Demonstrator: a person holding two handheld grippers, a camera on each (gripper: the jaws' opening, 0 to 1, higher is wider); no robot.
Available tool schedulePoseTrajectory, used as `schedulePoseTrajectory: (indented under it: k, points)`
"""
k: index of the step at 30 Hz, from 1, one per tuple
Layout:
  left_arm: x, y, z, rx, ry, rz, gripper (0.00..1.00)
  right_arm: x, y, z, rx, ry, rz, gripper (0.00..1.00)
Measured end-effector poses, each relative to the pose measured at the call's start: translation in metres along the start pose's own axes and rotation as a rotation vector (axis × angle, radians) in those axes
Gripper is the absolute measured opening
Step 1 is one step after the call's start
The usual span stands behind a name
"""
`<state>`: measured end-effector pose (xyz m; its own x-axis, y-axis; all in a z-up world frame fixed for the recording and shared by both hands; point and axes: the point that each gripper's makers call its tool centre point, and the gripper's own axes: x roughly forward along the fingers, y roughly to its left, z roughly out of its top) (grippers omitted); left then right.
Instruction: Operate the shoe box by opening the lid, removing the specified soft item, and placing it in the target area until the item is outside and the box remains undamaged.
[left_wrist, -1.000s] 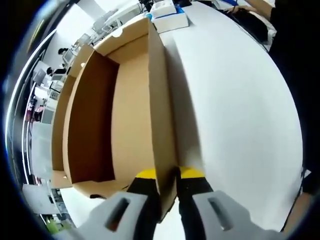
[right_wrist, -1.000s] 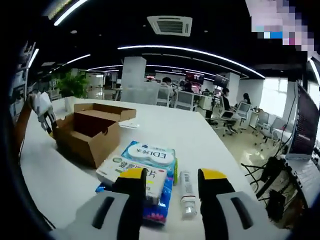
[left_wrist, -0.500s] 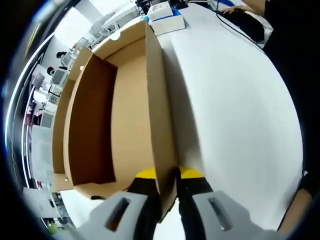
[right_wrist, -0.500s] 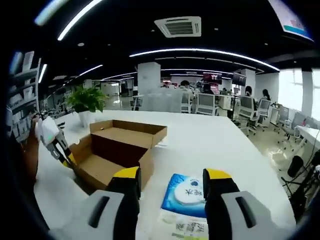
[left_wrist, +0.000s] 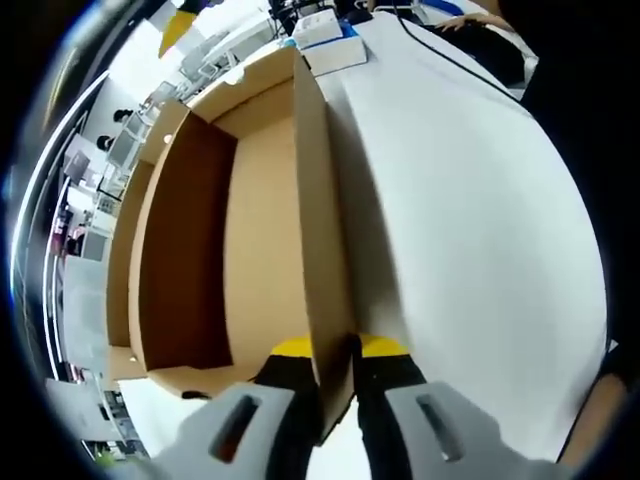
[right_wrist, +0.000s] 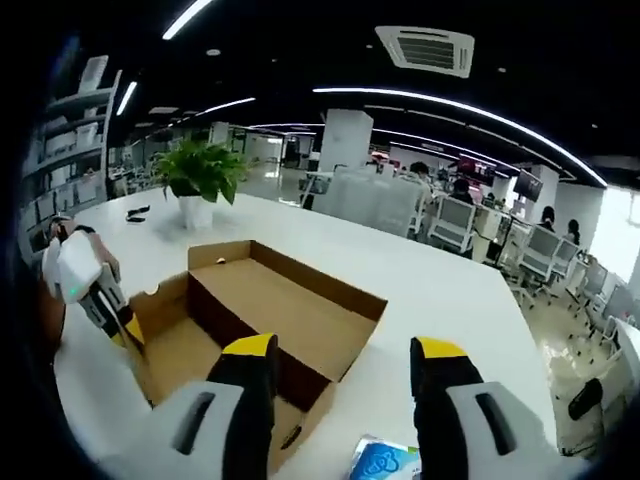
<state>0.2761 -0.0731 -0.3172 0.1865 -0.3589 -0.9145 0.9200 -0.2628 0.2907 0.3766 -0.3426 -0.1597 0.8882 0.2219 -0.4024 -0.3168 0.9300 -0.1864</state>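
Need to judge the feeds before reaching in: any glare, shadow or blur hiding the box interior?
Left gripper view: white table bright, nearly washed out; shoe box interior evenly lit, edges bent by fisheye. Right gripper view: dim ceiling with bright light strips; box sharp, its inner wall shaded; left gripper slightly soft at the edge.

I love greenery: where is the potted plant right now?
In the right gripper view, the potted plant stands on the white table, beyond the open shoe box, upper left.

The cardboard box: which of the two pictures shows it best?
The right gripper view: the whole open box sits on the white table, with the left gripper clamped on its near flap. The left gripper view is too close; it shows one thin cardboard wall edge-on between the jaws and part of the inside.
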Motion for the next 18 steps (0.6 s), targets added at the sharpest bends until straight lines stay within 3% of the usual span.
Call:
schedulePoseTrajectory:
  k: [7,9,10,18]
  points:
    - [0.001,-0.001,0.0,0.0,-0.006,-0.004,0.1,0.043,-0.025,0.004,0.004,0.088,0.005,0.52]
    - [0.001,-0.001,0.0,-0.003,-0.006,-0.005,0.1,0.049,-0.033,-0.001,0.02,0.134,-0.012,0.53]
    - [0.001,-0.001,0.0,-0.003,-0.004,-0.004,0.1,0.056,-0.039,-0.01,0.001,0.209,-0.028,0.55]
    - [0.001,-0.001,0.0,0.001,-0.004,-0.005,0.1,0.096,-0.045,-0.008,0.016,0.262,0.005,0.55]
